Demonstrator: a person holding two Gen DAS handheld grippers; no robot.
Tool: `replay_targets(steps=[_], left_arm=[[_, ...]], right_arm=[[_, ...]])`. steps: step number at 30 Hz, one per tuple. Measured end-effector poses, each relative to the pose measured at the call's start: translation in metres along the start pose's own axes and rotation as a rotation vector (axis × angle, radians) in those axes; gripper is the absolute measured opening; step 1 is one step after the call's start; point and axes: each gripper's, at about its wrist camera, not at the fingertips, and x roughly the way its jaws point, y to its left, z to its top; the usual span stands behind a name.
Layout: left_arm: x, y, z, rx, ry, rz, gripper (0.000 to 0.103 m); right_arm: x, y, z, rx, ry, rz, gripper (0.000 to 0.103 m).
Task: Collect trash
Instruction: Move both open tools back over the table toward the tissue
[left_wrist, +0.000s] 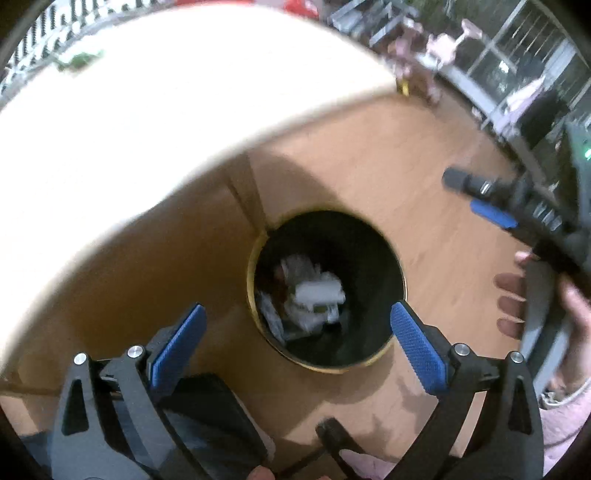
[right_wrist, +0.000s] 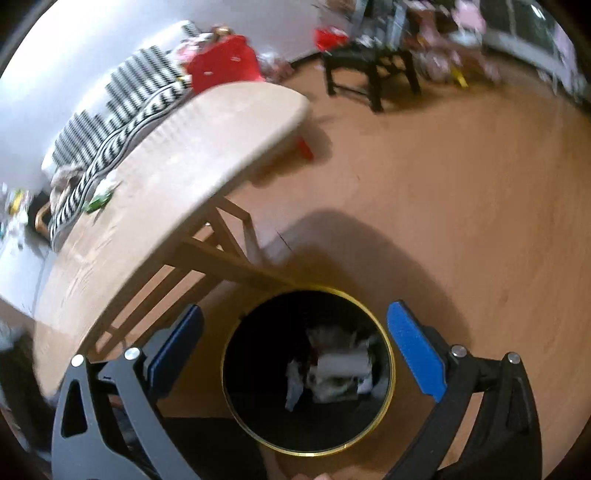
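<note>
A black round bin with a gold rim (left_wrist: 400, 280) stands on the wooden floor beside the table; it also shows in the right wrist view (right_wrist: 388, 354). White crumpled trash (left_wrist: 314, 295) lies at its bottom, also visible in the right wrist view (right_wrist: 340, 369). My left gripper (left_wrist: 297, 325) is open and empty above the bin. My right gripper (right_wrist: 295, 332) is open and empty above the bin too; it also appears at the right of the left wrist view (left_wrist: 491, 210). A green scrap (right_wrist: 98, 201) lies on the table top.
A light wooden table (right_wrist: 221, 125) stands left of the bin, its legs (right_wrist: 236, 229) close to the rim. A striped sofa (right_wrist: 122, 99) lies behind it. A black chair (right_wrist: 369, 66) and clutter stand at the far wall.
</note>
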Motion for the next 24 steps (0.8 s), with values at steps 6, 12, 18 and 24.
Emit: replay_targets(steps=[6, 12, 18, 24], left_arm=[[-0.055, 0.069, 0.033, -0.04, -0.101, 0.168, 0.097], [-0.082, 0.151, 0.068, -0.127, -0.109, 0.267, 0.097], [-0.074, 0.224, 0.125, -0.129, -0.104, 0.309, 0.097], [-0.04, 0.259, 0.175, -0.107, -0.084, 0.278, 0.097]], right_arm=[[0.005, 0.093, 0.034, -0.225, -0.067, 0.05, 0.096], [0.043, 0.189, 0.072, -0.365, -0.052, 0.111, 0.096], [0.083, 0.262, 0.119, -0.449, -0.037, 0.124, 0.096], [0.122, 0.296, 0.147, -0.462, -0.002, 0.152, 0.096]])
